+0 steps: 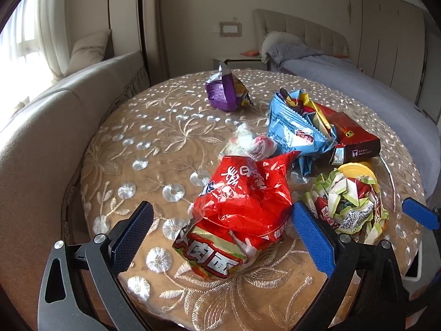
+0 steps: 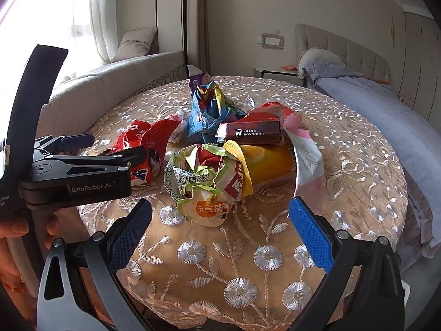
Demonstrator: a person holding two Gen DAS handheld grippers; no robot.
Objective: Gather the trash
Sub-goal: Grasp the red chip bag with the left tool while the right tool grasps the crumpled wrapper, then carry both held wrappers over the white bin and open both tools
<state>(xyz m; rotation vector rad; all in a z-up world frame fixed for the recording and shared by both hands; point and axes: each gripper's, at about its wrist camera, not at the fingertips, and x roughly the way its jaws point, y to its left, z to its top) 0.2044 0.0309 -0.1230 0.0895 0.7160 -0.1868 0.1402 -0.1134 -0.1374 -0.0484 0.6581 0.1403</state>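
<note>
Trash lies on a round table with an embroidered cloth. My left gripper is open, its jaws on either side of a crumpled red noodle bag, not closed on it. My right gripper is open and empty, just short of a crumpled green-and-white paper wrapper, which also shows in the left wrist view. Further back lie a blue snack bag, a dark red box, a purple bag, a yellow tub and a pink-white wrapper.
A beige sofa runs along the table's left side. A bed with a grey-blue blanket stands at the right, with a nightstand behind the table. The left gripper's body shows at the left of the right wrist view.
</note>
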